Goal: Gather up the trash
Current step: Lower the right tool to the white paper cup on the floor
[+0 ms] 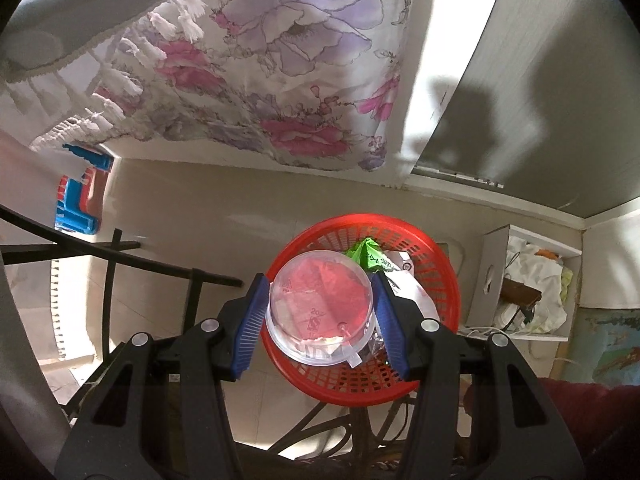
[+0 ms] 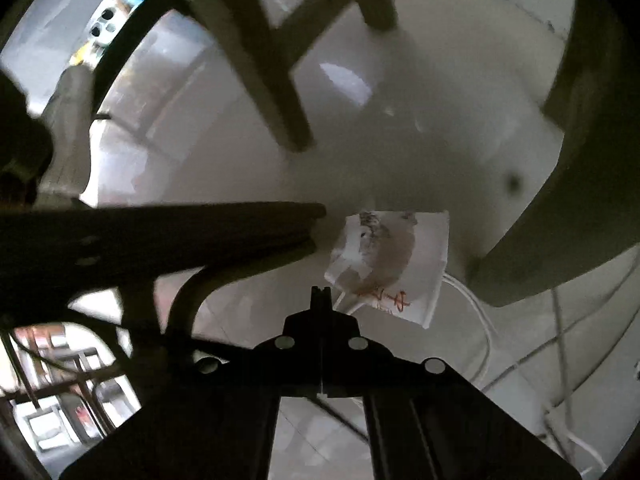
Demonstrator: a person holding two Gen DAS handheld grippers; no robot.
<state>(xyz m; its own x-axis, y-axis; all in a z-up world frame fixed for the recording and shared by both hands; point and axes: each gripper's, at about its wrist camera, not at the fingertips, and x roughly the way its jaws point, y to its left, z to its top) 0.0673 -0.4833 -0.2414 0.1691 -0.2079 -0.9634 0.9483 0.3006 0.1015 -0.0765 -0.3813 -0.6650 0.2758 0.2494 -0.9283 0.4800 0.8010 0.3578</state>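
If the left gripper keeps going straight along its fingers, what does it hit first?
Probably the red basket. The left gripper, shut on the clear plastic cup, points down into it, where a green wrapper and white scraps lie. Depth is uncertain.

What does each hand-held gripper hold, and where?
Left hand-held gripper: clear cup, by its sides. Right hand-held gripper: shut, nothing visibly held.
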